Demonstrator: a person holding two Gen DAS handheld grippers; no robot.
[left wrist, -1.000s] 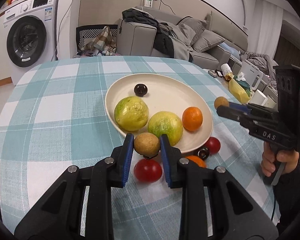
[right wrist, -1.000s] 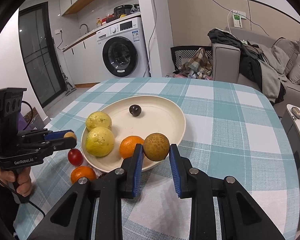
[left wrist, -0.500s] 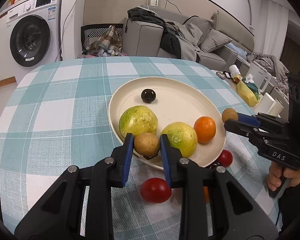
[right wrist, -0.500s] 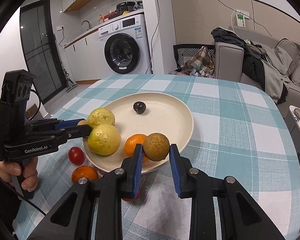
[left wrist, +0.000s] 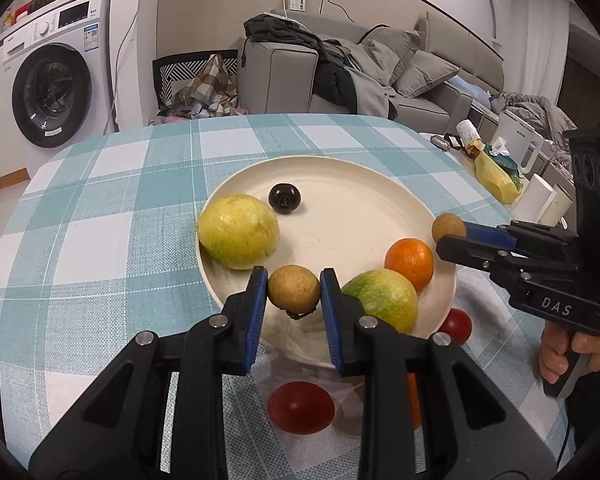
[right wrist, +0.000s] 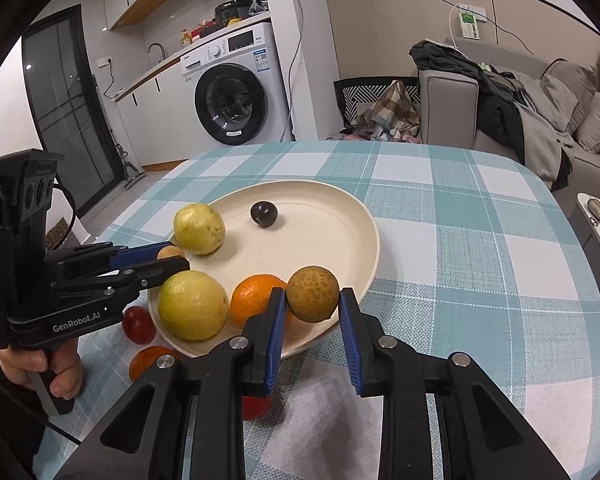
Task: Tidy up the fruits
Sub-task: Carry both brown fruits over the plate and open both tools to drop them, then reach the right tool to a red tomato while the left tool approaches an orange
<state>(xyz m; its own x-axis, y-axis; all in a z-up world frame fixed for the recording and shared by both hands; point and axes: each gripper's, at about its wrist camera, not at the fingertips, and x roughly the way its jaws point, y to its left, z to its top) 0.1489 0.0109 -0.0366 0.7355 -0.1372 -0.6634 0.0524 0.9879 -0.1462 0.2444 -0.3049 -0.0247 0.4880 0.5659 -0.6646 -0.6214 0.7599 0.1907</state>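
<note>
A cream plate (left wrist: 352, 188) (right wrist: 340, 216) holds two yellow-green fruits (left wrist: 238, 230) (left wrist: 380, 300), an orange (left wrist: 409, 262) and a dark plum (left wrist: 285, 197). My left gripper (left wrist: 294, 290) is shut on a small brown fruit (left wrist: 294, 288) above the plate's near rim. My right gripper (right wrist: 313, 300) is shut on another small brown fruit (right wrist: 313, 299) above the plate's right rim; it shows in the left wrist view (left wrist: 449, 229) too. Red tomatoes (left wrist: 301, 407) (left wrist: 456, 325) and an orange (right wrist: 150, 360) lie on the cloth beside the plate.
The table has a teal-and-white checked cloth (left wrist: 100, 208). A yellow bag, white cups and a kettle (left wrist: 518, 148) stand off the table's right side. A washing machine (right wrist: 236, 96) and a sofa (left wrist: 380, 76) are beyond the far edge.
Both grippers have moved forward with their brown fruits, from beside the plate to over its rim. The tomato under my left gripper now lies behind the fingertips.
</note>
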